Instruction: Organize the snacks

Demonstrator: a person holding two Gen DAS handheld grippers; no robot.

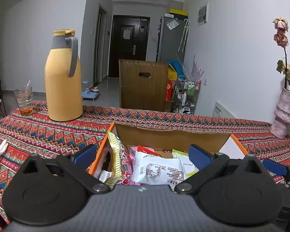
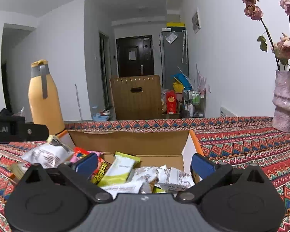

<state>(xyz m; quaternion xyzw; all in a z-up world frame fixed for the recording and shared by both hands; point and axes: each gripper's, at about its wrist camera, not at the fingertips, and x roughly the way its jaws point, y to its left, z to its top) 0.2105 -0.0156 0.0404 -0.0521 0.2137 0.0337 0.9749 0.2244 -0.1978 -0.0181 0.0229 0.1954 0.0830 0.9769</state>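
Through my left wrist camera, the left gripper is spread wide with nothing pinched, hovering over the near edge of the cardboard box on the patterned tablecloth. Snack packets fill the box; a white packet lies just ahead. A yellow thermos stands far left.

Through my right wrist camera, the right gripper is likewise spread and empty above the same box, a green-and-white packet between its fingers' line. A pink vase sits far right.
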